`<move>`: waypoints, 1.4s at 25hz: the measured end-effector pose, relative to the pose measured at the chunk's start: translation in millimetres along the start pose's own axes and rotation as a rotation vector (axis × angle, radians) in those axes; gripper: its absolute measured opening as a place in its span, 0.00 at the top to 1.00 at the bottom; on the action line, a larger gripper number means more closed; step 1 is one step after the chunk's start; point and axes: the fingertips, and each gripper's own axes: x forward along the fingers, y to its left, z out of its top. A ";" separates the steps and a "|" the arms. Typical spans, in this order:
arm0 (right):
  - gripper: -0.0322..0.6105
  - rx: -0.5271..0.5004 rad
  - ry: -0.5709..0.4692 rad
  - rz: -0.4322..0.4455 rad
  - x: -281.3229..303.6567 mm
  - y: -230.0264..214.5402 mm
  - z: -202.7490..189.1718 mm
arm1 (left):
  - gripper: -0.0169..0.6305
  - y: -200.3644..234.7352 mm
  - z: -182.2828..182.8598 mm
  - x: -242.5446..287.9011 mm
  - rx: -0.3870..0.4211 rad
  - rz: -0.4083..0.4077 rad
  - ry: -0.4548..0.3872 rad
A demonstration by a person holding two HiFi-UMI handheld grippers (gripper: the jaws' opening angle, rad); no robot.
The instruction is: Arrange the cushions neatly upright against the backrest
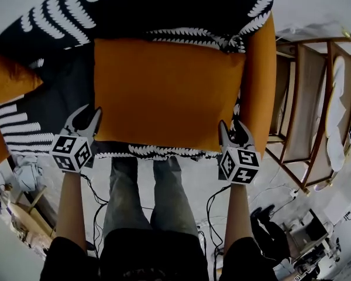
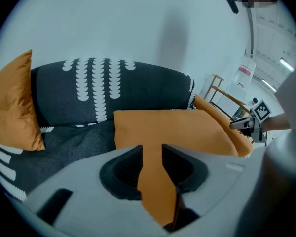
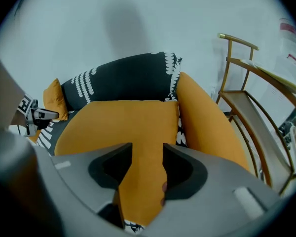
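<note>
A large orange cushion (image 1: pixel 169 92) (image 2: pixel 177 127) (image 3: pixel 123 122) lies flat on the seat of a black sofa with white leaf print (image 1: pixel 164 4) (image 2: pixel 138 93) (image 3: pixel 128 75). My left gripper (image 1: pixel 89 120) (image 2: pixel 152 149) is at the cushion's near left corner. Its jaws stand apart with the orange fabric showing between them. My right gripper (image 1: pixel 234 130) (image 3: pixel 148 149) is at the near right corner, jaws apart around the fabric in the same way. A second orange cushion (image 1: pixel 9 78) (image 2: pixel 12 105) leans at the sofa's left end. A third (image 1: pixel 260 86) (image 3: pixel 207 117) stands against the right end.
A wooden rack (image 1: pixel 316 110) (image 3: pixel 246 93) stands close to the sofa's right side. The person's legs (image 1: pixel 146 198) are right in front of the seat, with cables (image 1: pixel 213 215) on the floor. Clutter lies at the lower left (image 1: pixel 23 186) and lower right (image 1: pixel 304 239).
</note>
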 end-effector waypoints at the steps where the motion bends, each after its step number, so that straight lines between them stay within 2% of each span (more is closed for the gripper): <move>1: 0.62 0.004 0.000 0.007 5.1 -1.6 -0.1 | 0.76 5.3 -2.6 5.2 -0.022 0.001 0.001; 4: 0.54 0.008 0.007 0.026 21.0 -5.0 -0.5 | 0.71 24.5 -5.7 20.1 -0.097 0.017 -0.012; 7: 0.46 0.009 0.034 0.032 33.7 -11.3 -2.8 | 0.66 37.3 -5.5 31.7 -0.119 0.038 -0.015; 13: 0.43 0.027 0.062 0.046 49.5 -19.8 1.4 | 0.56 42.8 -7.7 58.5 -0.083 0.026 0.053; 20: 0.36 0.098 0.122 0.086 72.7 -25.6 -0.3 | 0.42 52.8 -13.2 85.6 -0.109 -0.004 0.134; 25: 0.34 0.130 0.169 0.117 85.3 -25.6 -8.0 | 0.30 63.5 -22.0 96.1 -0.182 -0.039 0.182; 30: 0.34 0.159 0.236 0.171 97.5 -23.7 -11.2 | 0.29 63.9 -23.8 102.4 -0.199 -0.066 0.186; 35: 0.35 0.161 0.266 0.184 106.2 -20.4 -14.6 | 0.40 54.8 -24.8 113.5 -0.183 -0.111 0.205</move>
